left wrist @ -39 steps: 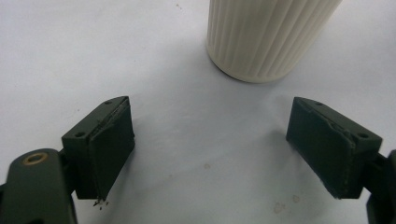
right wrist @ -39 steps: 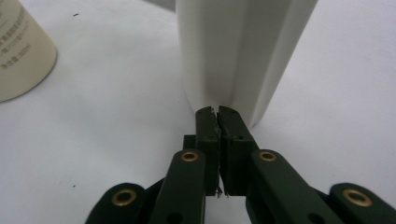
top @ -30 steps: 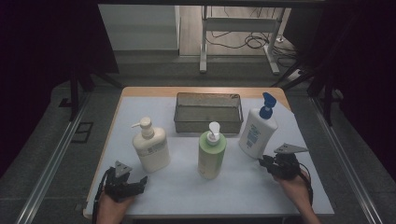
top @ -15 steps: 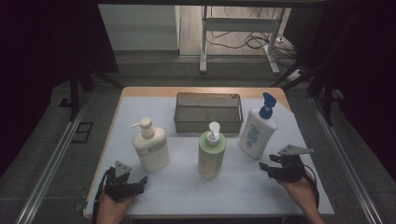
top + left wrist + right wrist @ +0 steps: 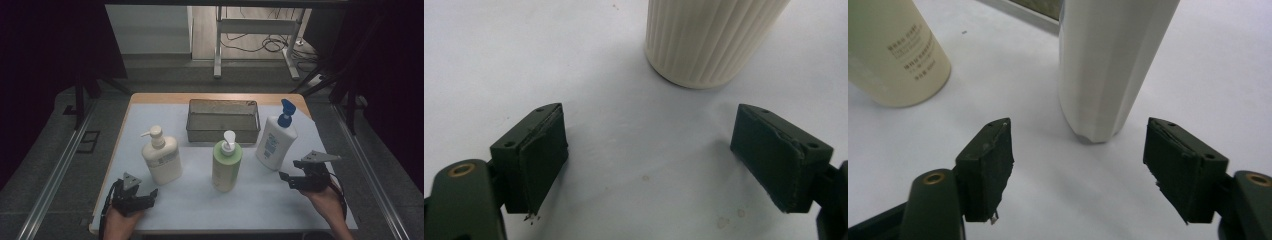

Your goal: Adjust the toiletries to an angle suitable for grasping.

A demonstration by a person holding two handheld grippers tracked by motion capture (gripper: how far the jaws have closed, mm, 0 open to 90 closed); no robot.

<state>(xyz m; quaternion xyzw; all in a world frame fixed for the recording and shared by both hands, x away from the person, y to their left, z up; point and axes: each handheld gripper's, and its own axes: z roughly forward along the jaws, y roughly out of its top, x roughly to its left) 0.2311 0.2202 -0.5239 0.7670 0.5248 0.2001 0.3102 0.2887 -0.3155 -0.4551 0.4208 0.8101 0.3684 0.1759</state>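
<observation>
The table [image 5: 150, 107], under a white sheet, carries a wire mesh basket [image 5: 223, 120] at twelve o'clock, with three pump bottles standing upright in front of it, each with its long axis vertical. The white bottle with the blue pump [image 5: 276, 137] stands at about two o'clock, just beside the basket's right end, its nozzle pointing away toward the far edge. The cream bottle [image 5: 161, 157] stands at nine o'clock, its spout pointing left. The green bottle [image 5: 227, 164] stands at the centre. The right gripper [image 5: 292, 180], at four o'clock, has its jaws spread wide and empty, facing the white bottle's base nearby. The left gripper [image 5: 148, 196], at seven o'clock, is likewise wide apart, facing the cream bottle's ribbed base.
</observation>
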